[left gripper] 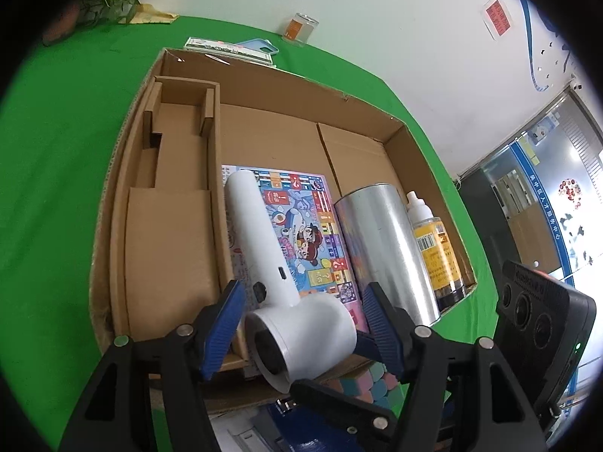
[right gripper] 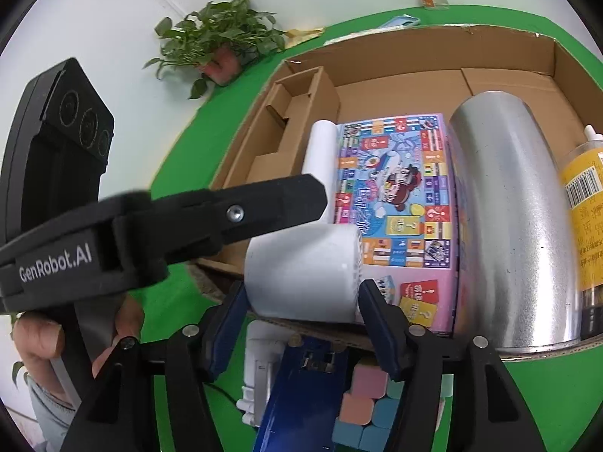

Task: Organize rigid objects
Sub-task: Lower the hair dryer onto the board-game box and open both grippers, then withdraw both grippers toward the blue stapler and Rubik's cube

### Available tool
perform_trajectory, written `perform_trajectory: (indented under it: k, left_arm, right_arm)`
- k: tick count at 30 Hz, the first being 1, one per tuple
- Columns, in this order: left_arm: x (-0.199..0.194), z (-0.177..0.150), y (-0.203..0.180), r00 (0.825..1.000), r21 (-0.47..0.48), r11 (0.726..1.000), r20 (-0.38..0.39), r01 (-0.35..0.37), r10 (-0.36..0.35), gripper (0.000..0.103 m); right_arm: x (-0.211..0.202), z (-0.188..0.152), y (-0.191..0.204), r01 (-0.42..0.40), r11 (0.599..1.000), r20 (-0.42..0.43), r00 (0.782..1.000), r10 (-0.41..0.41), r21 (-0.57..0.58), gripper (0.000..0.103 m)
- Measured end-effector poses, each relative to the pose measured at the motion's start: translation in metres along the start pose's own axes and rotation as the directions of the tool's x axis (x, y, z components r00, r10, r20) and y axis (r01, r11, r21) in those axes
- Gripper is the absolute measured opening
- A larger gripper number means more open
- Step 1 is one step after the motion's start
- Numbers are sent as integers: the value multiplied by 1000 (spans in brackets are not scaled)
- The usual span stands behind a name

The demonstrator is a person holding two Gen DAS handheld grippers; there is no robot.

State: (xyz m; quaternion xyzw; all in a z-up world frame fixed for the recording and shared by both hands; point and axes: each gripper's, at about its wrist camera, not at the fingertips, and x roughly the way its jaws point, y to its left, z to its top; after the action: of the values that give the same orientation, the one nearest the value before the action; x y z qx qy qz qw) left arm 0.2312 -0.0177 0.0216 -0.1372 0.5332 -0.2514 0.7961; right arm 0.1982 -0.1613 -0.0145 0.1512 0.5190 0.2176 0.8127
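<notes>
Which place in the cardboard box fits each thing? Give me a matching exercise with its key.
Things:
1. hair dryer
2. metal can
3. yellow bottle
4. board game

Places:
A. against the box's right wall
B. flat under the dryer's handle
C. head over the near edge
D. between game and bottle

Pairs: 1-C, 2-D, 3-A, 4-B

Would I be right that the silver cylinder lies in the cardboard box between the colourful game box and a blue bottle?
Not quite: the bottle is yellow, not blue, as the left wrist view shows. The silver cylinder does lie in the cardboard box between it and the colourful game box.
</notes>
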Motion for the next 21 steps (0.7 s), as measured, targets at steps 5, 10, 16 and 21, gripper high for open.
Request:
perform_trajectory:
  k: [5, 10, 16, 21]
  left_arm:
    - [-6, -6, 5, 999, 6, 1000, 24, -26, 26, 65]
    - [-30, -25, -10, 972, 95, 985, 200, -143, 122, 65]
    - [-62, -56, -36, 884, 132, 936, 393, -326, 253, 88]
    - [-65, -75, -33, 905, 86, 946, 331, -313, 269, 7]
  right_arm:
    - [0, -6, 17, 41, 992, -5, 999, -42, -116, 44]
    - [-12, -8, 16, 40, 992, 12, 999, -38, -121, 49]
    - [-66, -40, 25, 210, 952, 267, 952, -147, -223, 88]
    - [-94, -68, 14, 334, 913, 357, 903, -238, -236, 12]
